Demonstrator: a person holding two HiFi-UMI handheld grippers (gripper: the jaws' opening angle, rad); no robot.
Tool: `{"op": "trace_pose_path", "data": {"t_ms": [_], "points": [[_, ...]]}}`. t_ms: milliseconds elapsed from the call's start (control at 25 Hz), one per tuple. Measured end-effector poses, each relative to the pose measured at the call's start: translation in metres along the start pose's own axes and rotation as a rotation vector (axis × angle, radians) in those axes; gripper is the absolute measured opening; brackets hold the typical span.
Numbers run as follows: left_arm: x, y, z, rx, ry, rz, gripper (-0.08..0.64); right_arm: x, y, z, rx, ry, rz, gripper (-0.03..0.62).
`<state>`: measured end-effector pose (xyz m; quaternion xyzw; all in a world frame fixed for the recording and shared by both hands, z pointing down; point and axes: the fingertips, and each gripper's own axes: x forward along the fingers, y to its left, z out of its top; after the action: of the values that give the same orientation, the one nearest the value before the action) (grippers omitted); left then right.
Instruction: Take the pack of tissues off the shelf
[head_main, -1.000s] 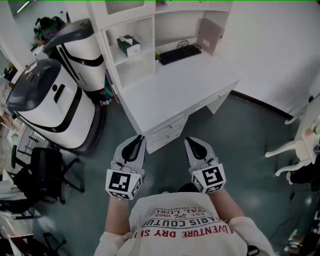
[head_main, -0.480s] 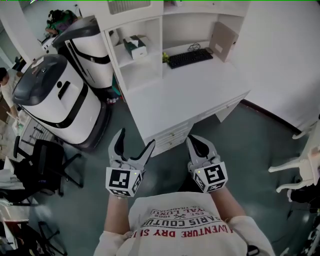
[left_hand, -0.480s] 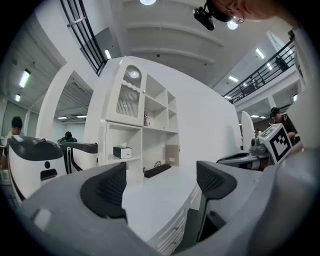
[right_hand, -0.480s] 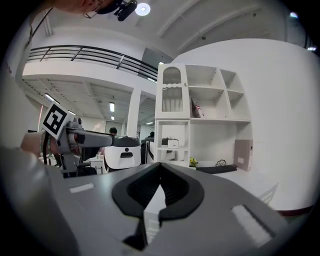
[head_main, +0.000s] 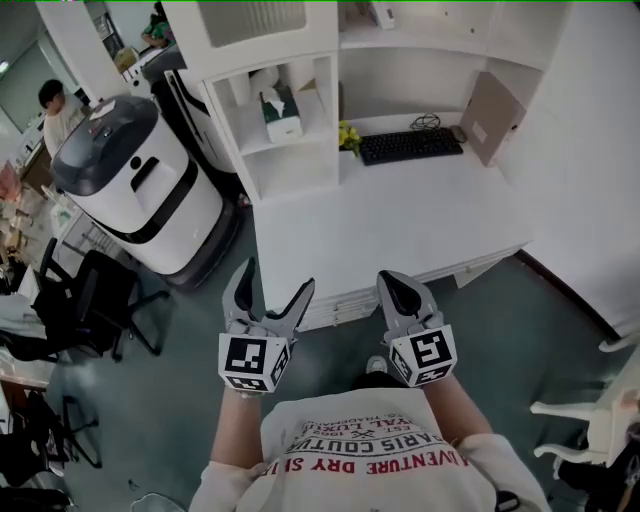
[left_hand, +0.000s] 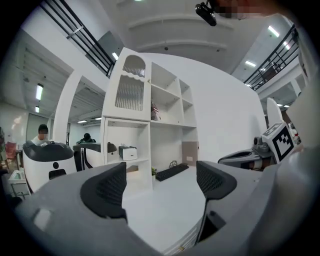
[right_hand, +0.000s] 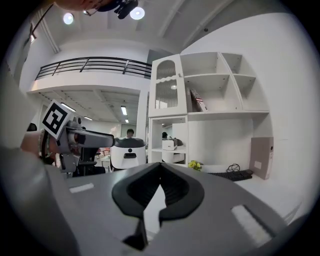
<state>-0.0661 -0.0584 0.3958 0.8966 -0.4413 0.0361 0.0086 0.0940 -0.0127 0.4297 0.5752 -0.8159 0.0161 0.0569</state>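
Note:
The pack of tissues (head_main: 281, 112) is a white and dark green box standing in the middle cubby of the white shelf unit (head_main: 247, 130), left of the desk. It also shows far off in the left gripper view as a small tissue box (left_hand: 128, 152), and in the right gripper view the same box (right_hand: 170, 144) sits in its cubby. My left gripper (head_main: 272, 287) is held low in front of the desk, far from the shelf, jaws open with nothing between them (left_hand: 160, 185). My right gripper (head_main: 393, 285) is beside it, shut and empty (right_hand: 159, 187).
A white desk (head_main: 390, 215) with drawers stands ahead, with a black keyboard (head_main: 411, 146), small yellow flowers (head_main: 348, 136) and a brown board (head_main: 491, 116) on it. Two big white and grey machines (head_main: 130, 185) stand at left, near a black office chair (head_main: 85, 305). A person (head_main: 52, 105) is at far left.
The left gripper's jaws have gone from shut to open. The desk and shelf now lie closer and more central in the head view. The right gripper stays shut.

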Motion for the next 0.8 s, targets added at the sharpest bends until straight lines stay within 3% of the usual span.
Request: {"op": "trace_pose_path", "data": {"t_ms": [360,640,800], "points": [[0.071,-0.030,0.019,-0.038,-0.021,0.169,0.440,0.027,-0.092,0.013,-0.057,0.029,0.146,0.002],[0.103,-0.009,0.025,-0.033,-0.007,0.322,0.440,0.058,-0.122,0.018,-0.080,0.019,0.215,0.002],[0.125,0.006,0.027,-0.002,0.008,0.328,0.440,0.086,-0.126,0.014,-0.077,0.025,0.237,0.002]]}}
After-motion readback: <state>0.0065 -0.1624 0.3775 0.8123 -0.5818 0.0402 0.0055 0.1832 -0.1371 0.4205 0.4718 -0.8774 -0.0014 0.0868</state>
